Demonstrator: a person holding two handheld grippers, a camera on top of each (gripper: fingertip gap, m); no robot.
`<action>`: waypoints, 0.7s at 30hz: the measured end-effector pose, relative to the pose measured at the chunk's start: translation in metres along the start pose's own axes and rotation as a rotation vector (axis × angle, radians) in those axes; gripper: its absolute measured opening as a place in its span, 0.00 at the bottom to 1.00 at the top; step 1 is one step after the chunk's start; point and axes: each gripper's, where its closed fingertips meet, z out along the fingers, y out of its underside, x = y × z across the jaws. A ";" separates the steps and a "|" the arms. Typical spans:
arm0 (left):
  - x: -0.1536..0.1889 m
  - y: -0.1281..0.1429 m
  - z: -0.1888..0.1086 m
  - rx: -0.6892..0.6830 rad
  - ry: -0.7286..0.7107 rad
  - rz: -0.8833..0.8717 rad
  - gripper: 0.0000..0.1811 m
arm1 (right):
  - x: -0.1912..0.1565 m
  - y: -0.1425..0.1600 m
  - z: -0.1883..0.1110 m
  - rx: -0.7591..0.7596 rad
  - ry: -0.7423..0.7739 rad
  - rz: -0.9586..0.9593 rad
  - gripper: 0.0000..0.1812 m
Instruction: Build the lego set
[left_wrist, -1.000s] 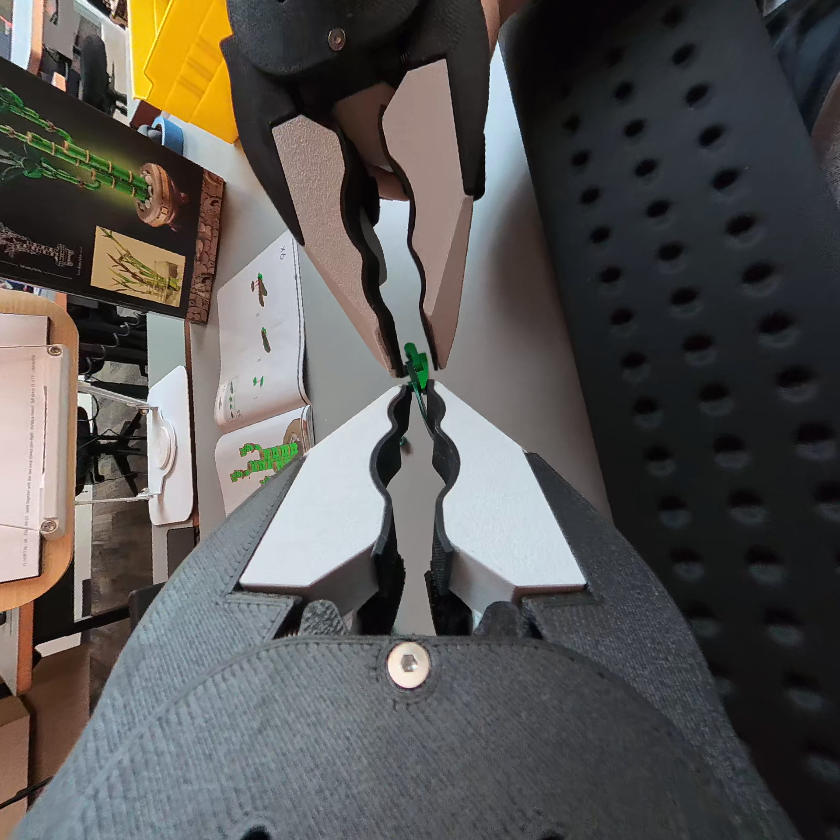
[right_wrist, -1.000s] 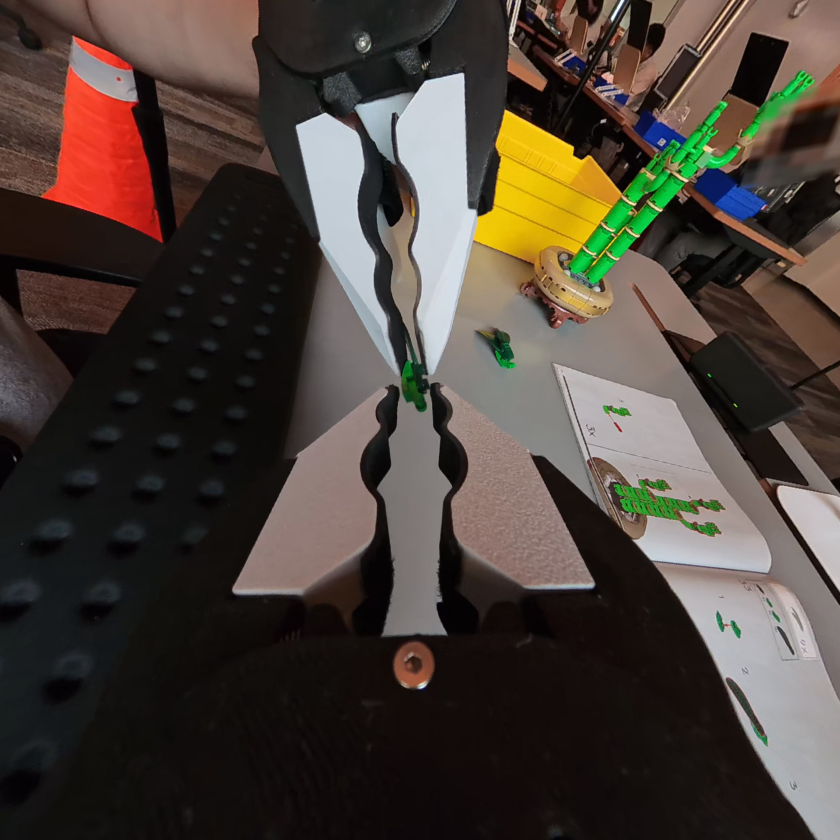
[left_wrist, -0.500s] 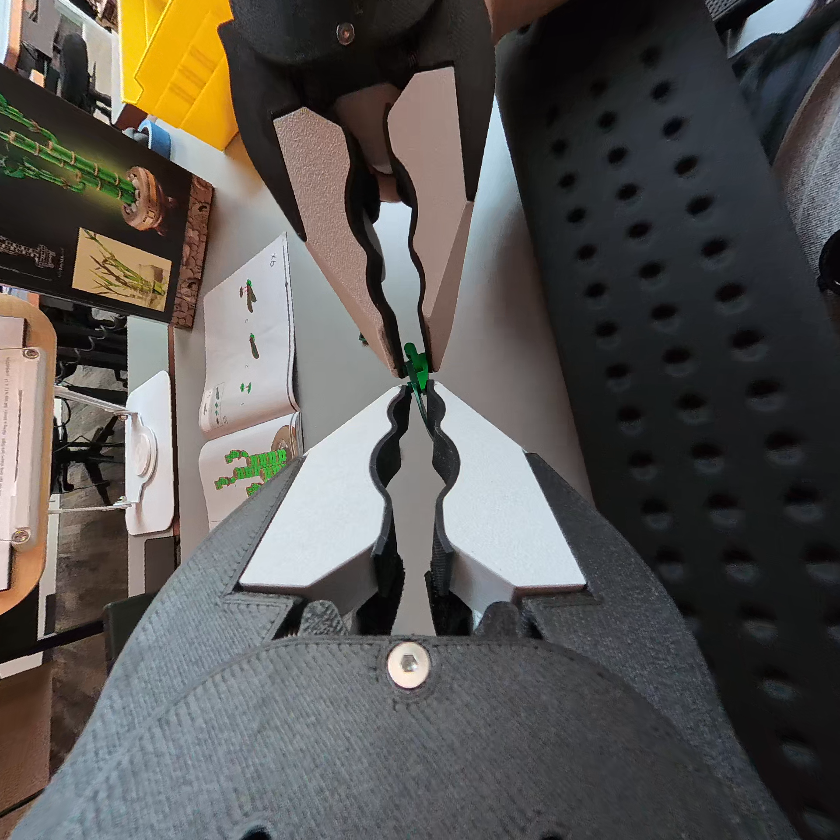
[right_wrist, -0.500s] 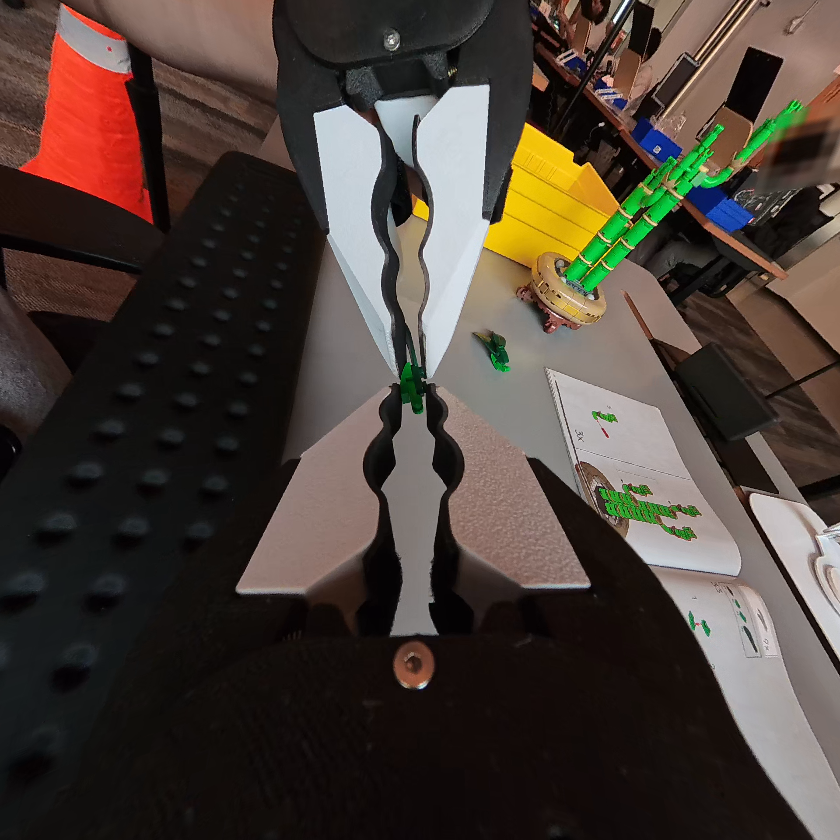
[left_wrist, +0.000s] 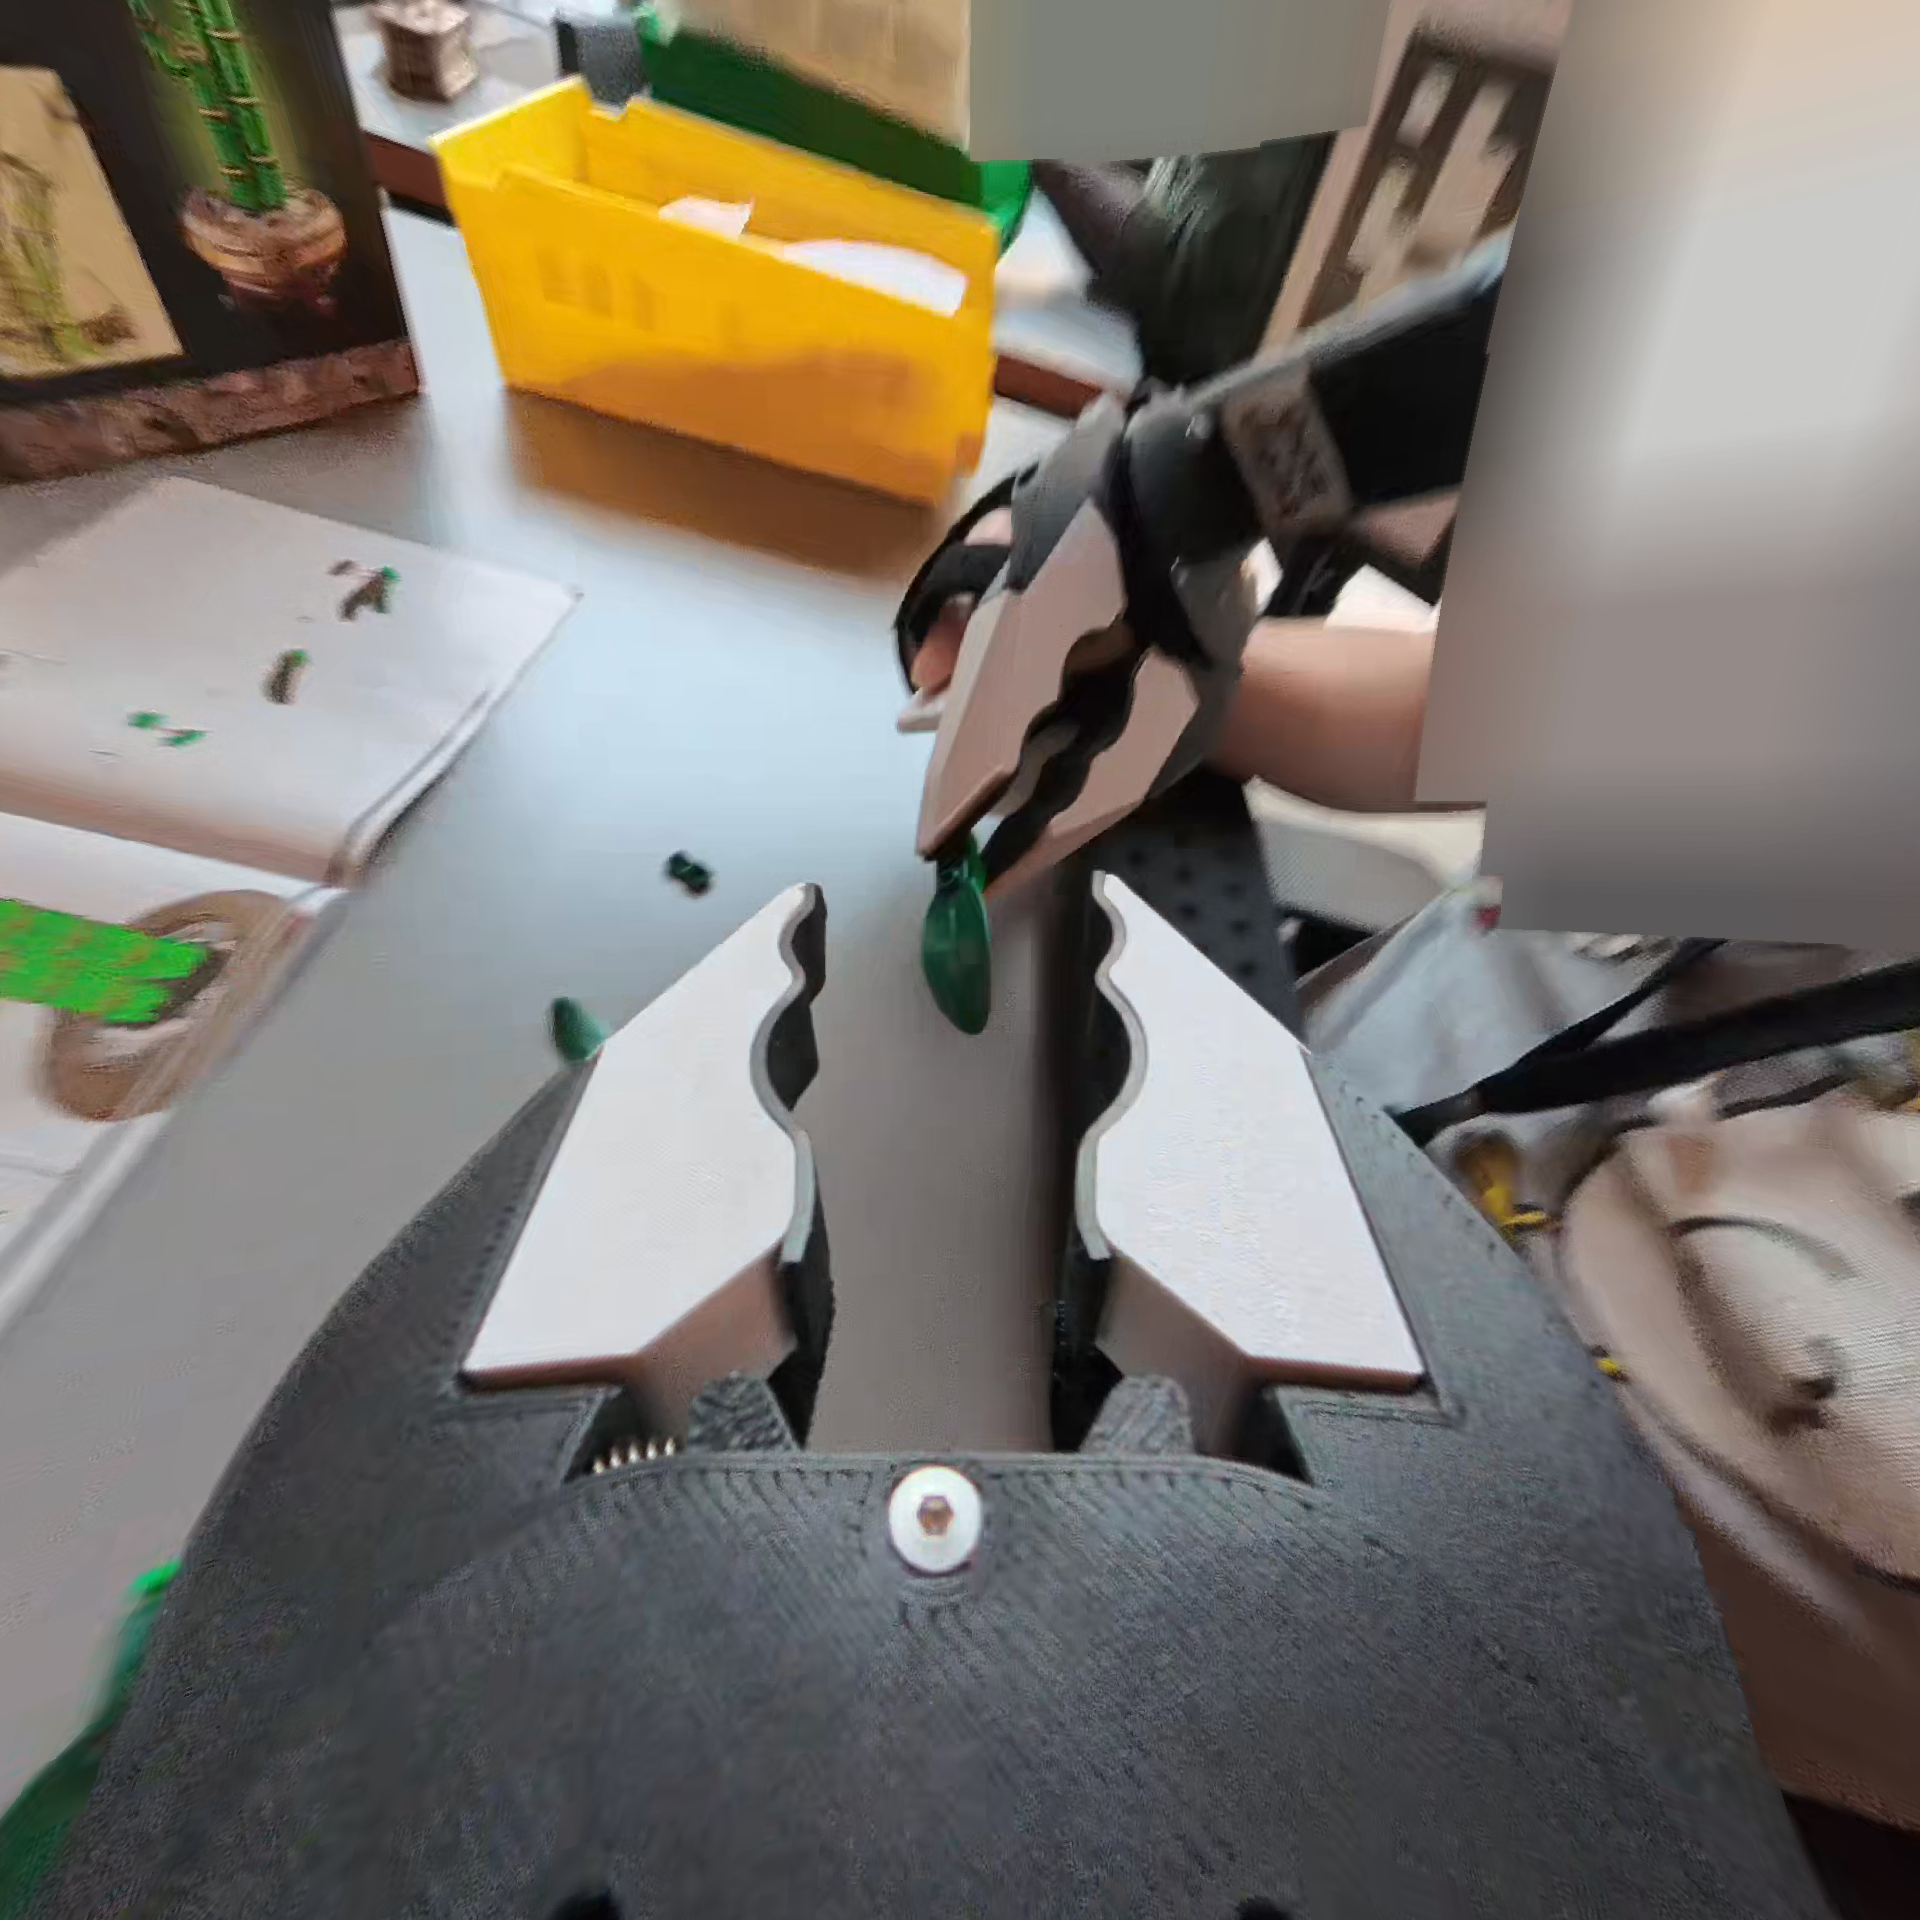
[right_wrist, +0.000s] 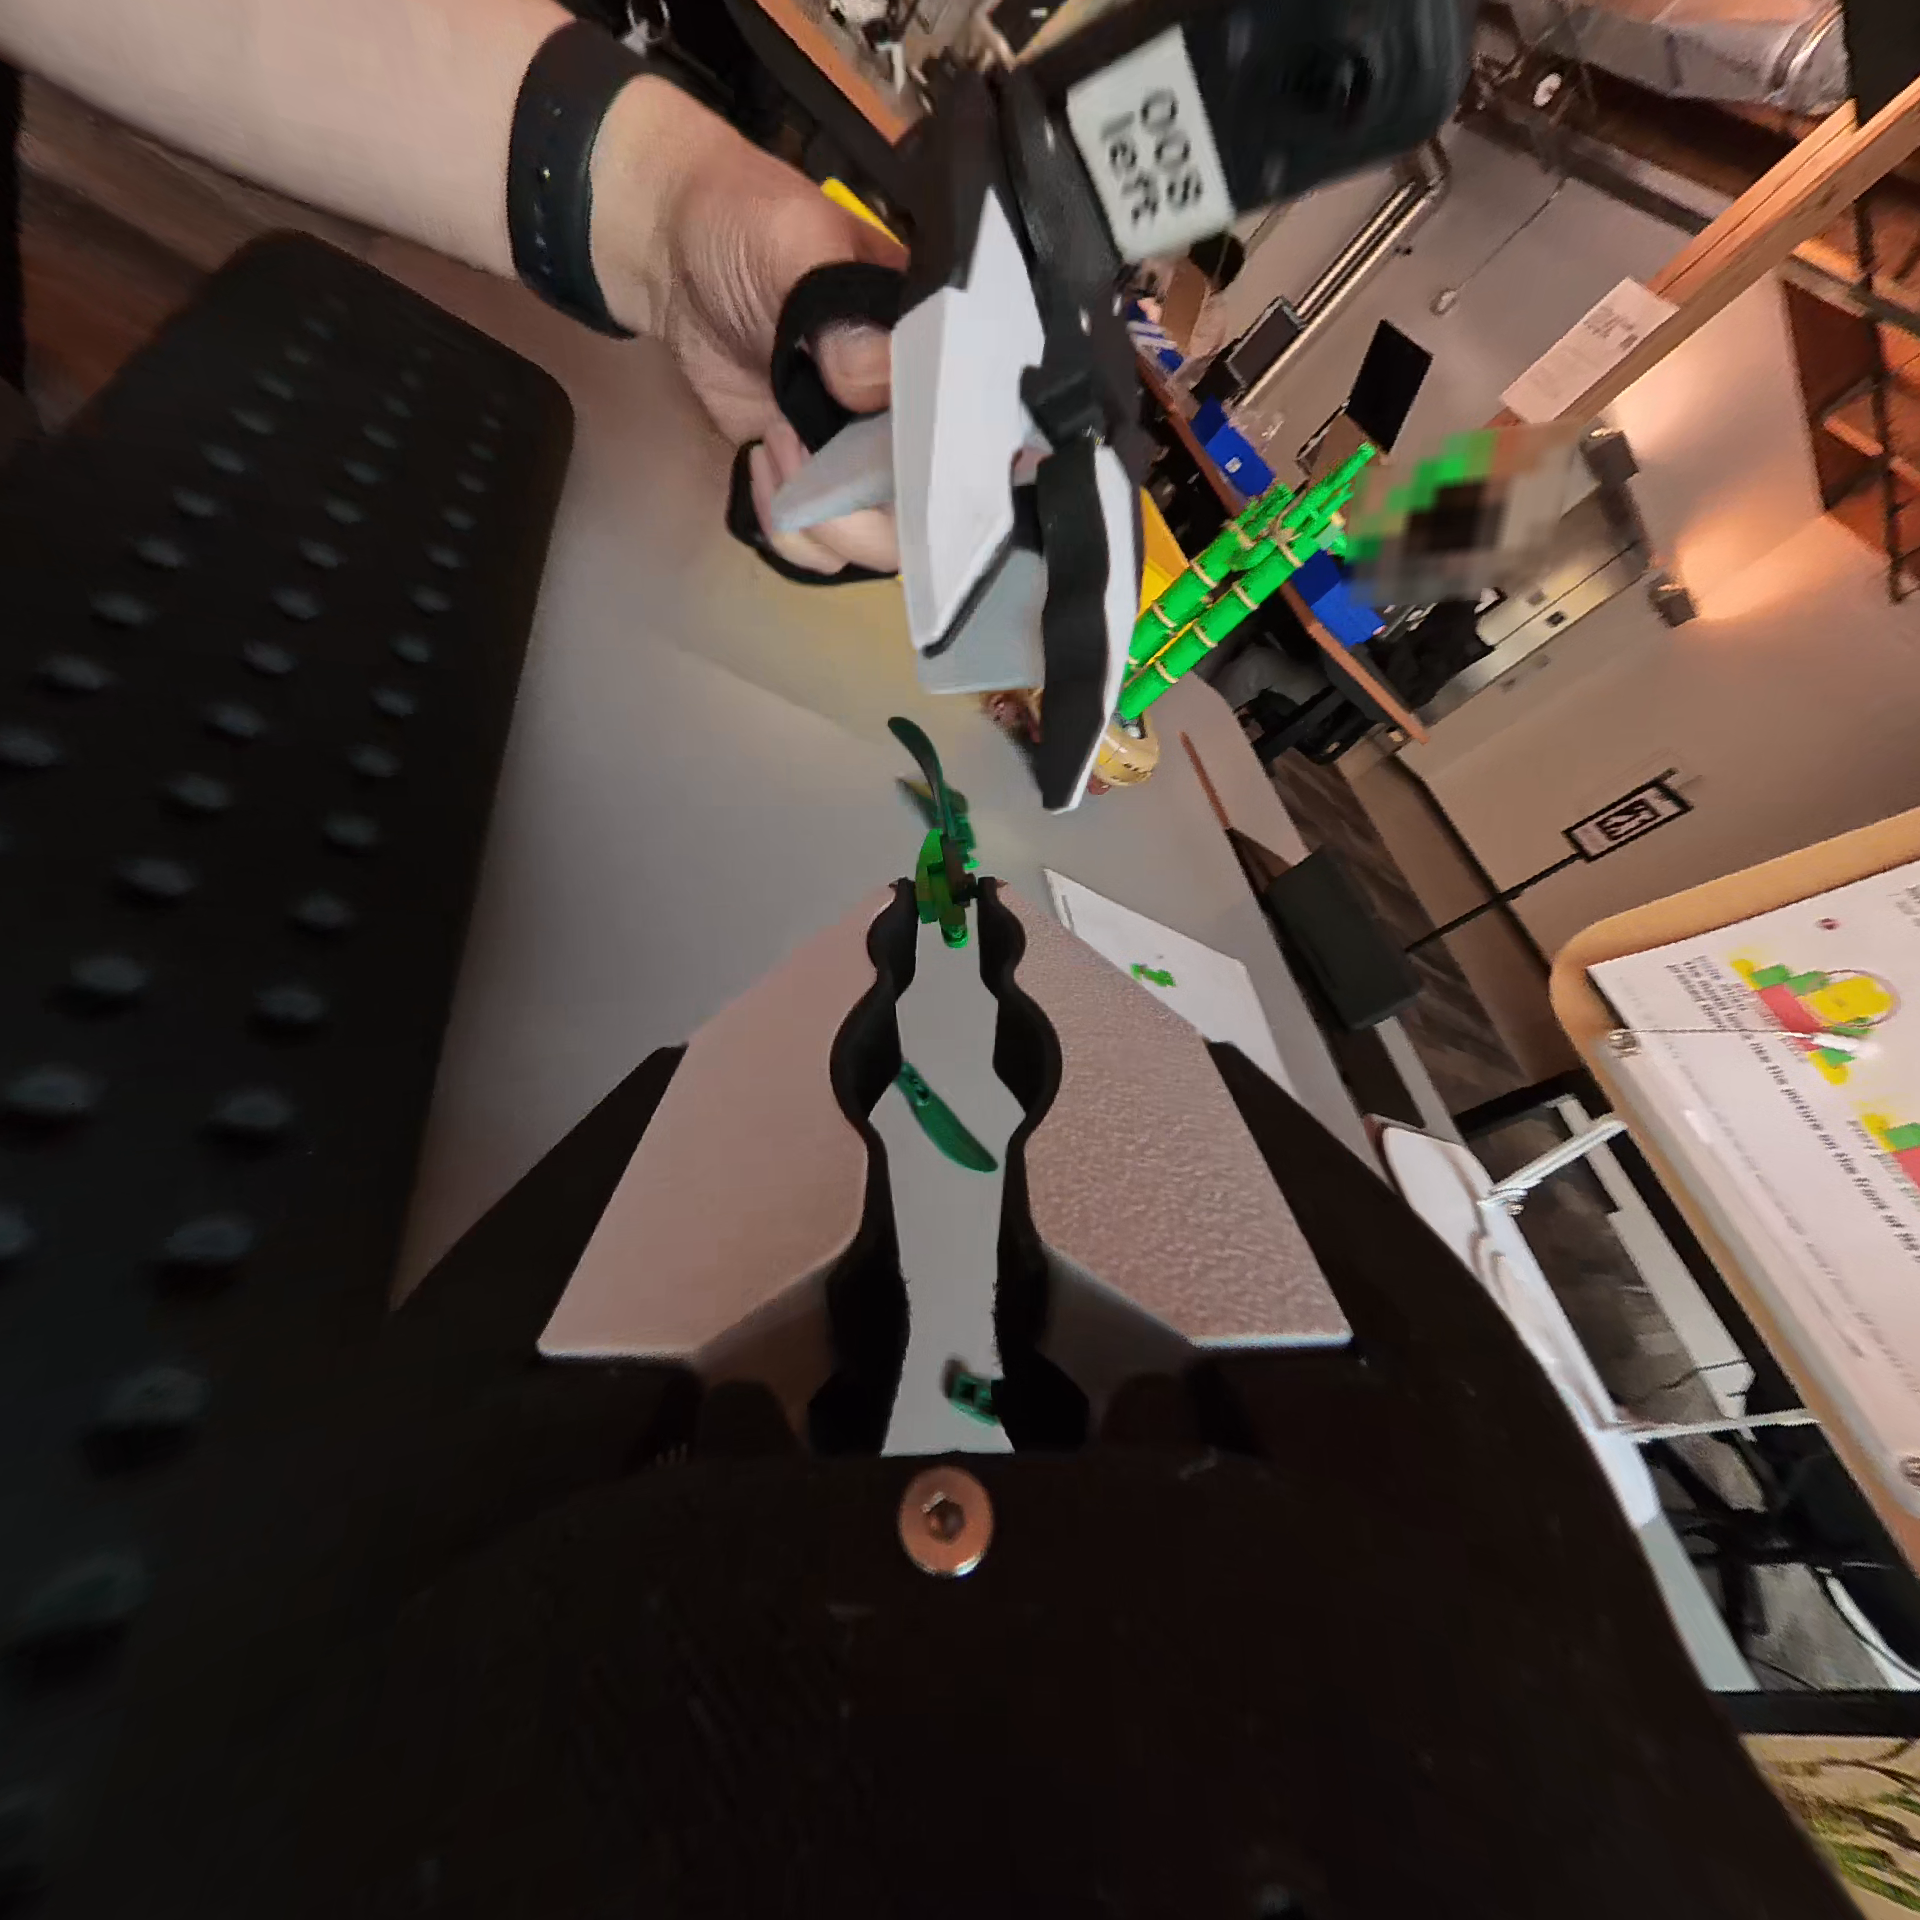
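My right gripper (right_wrist: 943, 896) is shut on a small green leaf assembly (right_wrist: 940, 883) and holds it above the grey table (right_wrist: 665, 831). In the left wrist view the right gripper (left_wrist: 966, 862) comes in from the upper right, with a dark green leaf (left_wrist: 956, 961) hanging from its tips. My left gripper (left_wrist: 958, 894) is open and empty, just short of that leaf. It also shows in the right wrist view (right_wrist: 1003, 732), held in a hand. The green bamboo model (right_wrist: 1226, 603) stands in its round pot farther back.
Loose green pieces lie on the table: a leaf (right_wrist: 940, 1127), a small clip (right_wrist: 971, 1392), a dark piece (left_wrist: 691, 871) and a leaf tip (left_wrist: 575, 1031). The open instruction booklet (left_wrist: 239, 675), a yellow bin (left_wrist: 727, 332) and the set's box (left_wrist: 187, 208) are behind. A black perforated chair (right_wrist: 208, 727) borders the table. Less than 4 cm separates the two grippers' tips.
The two grippers were tip to tip, both pinching the green piece. Now my left gripper has opened, let go and drawn away. My right gripper still holds the piece.
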 end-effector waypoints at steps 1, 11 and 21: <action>0.000 -0.004 0.001 0.042 0.045 -0.057 0.25 | 0.003 -0.001 -0.001 0.001 0.025 -0.020 0.06; -0.011 0.006 0.036 -0.038 0.142 -0.102 0.12 | 0.015 0.007 -0.002 -0.052 0.134 -0.134 0.06; -0.019 0.017 0.035 -0.060 0.096 -0.048 0.08 | 0.008 0.018 0.007 -0.102 0.111 -0.157 0.06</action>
